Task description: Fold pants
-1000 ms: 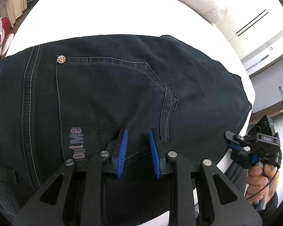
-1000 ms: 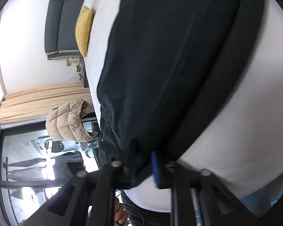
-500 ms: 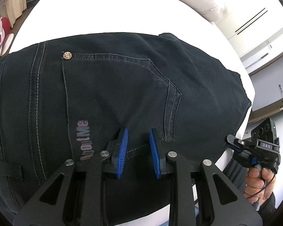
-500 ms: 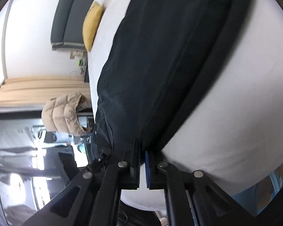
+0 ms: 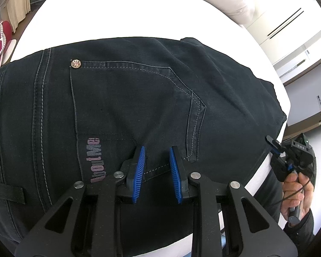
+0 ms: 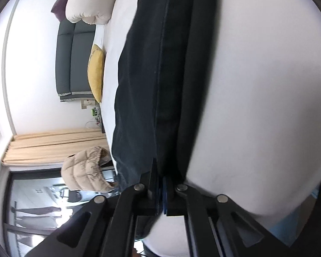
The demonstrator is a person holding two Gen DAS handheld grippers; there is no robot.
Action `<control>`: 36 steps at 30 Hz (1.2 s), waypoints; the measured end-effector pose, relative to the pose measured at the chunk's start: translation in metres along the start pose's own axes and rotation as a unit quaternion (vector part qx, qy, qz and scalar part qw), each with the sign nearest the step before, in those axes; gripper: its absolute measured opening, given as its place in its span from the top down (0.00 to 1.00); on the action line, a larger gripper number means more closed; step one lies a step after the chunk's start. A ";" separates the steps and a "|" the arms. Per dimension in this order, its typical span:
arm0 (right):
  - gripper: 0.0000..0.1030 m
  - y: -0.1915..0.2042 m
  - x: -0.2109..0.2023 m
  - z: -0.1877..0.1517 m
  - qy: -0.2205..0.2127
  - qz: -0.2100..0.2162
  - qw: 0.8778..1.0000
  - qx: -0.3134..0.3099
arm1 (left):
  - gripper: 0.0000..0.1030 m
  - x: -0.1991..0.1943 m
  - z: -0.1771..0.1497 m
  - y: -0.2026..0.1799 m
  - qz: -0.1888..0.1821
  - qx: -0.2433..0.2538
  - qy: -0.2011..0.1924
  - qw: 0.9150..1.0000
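We see dark navy denim pants [image 5: 128,98] with pale grey stitching, a pink-purple printed logo [image 5: 94,160] and a silvery rivet [image 5: 76,63]. They lie on a plain white bed [image 5: 117,10]. Our black left gripper [image 5: 156,167] has ribbed blue pads [image 5: 139,171]. A mustard-yellow cushion [image 6: 95,72] rests beside a grey headboard [image 6: 75,57].

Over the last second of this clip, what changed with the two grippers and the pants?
The right gripper closed: its jaws stood apart around the pants' edge a second ago and now pinch the dark fabric. Its view also swung, so more of the white surface shows. The left gripper stayed open above the back pocket, holding nothing, and the pants stayed flat.
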State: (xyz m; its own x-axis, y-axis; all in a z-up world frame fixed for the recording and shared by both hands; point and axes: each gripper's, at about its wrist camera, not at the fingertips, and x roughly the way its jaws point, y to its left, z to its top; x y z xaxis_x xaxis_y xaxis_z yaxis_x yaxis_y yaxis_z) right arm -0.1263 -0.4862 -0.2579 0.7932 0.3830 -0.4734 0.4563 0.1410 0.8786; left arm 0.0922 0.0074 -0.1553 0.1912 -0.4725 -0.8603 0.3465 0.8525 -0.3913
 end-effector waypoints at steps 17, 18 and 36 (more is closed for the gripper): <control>1.00 -0.020 -0.044 0.049 -0.090 0.022 0.995 0.031 | 0.78 0.000 -0.001 0.003 -0.003 -0.004 -0.004 1.000; 1.00 -0.022 -0.046 0.048 -0.091 0.018 0.995 0.029 | 0.78 0.000 -0.001 0.003 -0.002 -0.003 -0.003 1.000; 0.92 -0.043 -0.102 0.115 -0.213 0.058 0.972 0.075 | 0.78 0.004 -0.001 -0.004 0.006 0.002 -0.002 1.000</control>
State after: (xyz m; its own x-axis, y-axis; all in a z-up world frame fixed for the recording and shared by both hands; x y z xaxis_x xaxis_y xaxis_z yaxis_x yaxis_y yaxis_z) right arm -0.1803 -0.6362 -0.2549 0.9233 -0.0294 -0.3831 0.3823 -0.0276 0.9236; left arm 0.0909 0.0021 -0.1572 0.1994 -0.4640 -0.8631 0.3473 0.8571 -0.3806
